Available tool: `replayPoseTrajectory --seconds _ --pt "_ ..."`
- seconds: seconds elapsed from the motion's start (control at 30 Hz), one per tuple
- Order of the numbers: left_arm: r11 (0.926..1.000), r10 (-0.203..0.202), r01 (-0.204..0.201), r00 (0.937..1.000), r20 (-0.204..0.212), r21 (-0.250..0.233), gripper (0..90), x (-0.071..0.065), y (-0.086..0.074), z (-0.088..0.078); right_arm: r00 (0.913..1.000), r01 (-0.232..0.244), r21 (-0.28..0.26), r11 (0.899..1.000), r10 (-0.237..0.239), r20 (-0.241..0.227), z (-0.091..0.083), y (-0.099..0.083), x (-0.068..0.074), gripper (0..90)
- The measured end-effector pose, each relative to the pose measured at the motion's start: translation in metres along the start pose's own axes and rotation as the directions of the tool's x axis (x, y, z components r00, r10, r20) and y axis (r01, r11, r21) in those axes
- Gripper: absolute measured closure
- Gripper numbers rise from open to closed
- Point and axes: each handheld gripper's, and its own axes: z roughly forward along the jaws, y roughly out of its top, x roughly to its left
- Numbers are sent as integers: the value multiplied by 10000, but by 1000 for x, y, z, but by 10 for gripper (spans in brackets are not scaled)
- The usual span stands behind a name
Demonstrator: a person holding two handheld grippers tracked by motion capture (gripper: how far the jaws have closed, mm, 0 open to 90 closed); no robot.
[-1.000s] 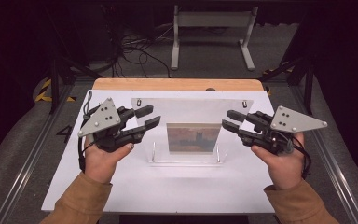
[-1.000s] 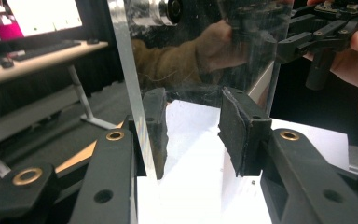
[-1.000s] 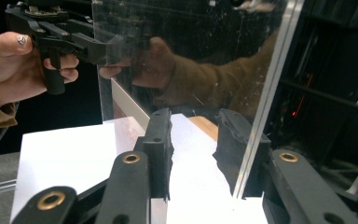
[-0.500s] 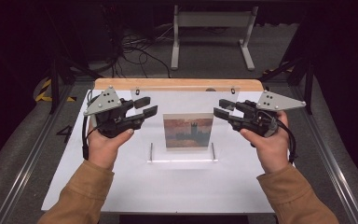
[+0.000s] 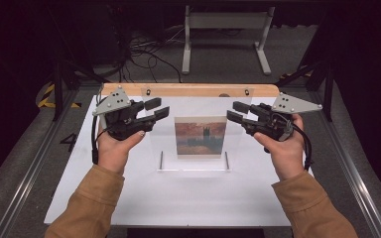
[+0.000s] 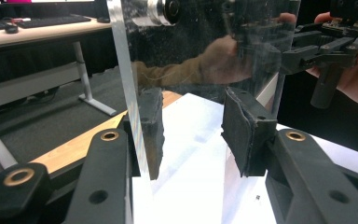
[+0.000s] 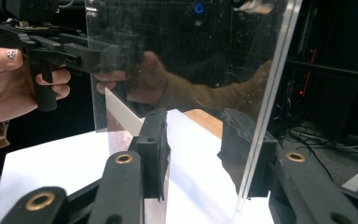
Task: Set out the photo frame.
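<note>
Pads of the left gripper (image 5: 157,109) and right gripper (image 5: 234,111) stand apart, straddling the side edges of the upright clear frame (image 5: 196,124) without pressing; jaws have just been opening. Centre each edge before squeezing evenly, picture (image 5: 200,137) between

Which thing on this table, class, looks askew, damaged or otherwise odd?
Nothing looks damaged or spilled. The clear acrylic frame stands upright and square on the white table, with the picture straight inside it. The left hand-held gripper and right hand-held gripper each straddle a side edge with open jaws.
</note>
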Motion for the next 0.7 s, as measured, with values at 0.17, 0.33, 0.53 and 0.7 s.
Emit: replayPoseTrajectory --seconds 0.17,0.33,0.53,0.7 --pt "10000 61 -63 9993 -367 -62 524 2 -1 5 9996 71 -118 9999 -68 282 4 -2 -1 551" --pt "9998 36 -21 9963 -853 183 458 2 -4 11 9958 535 142 9985 -544 734 10 -5 -2 471" --pt "9989 -315 349 9936 -1081 299 375 7 -9 13 9956 320 149 9994 -332 878 12 -7 -4 351" --pt "9968 -609 663 9919 -1116 452 282 9 -14 13 9948 72 -17 10000 -70 1016 10 -10 -8 295"
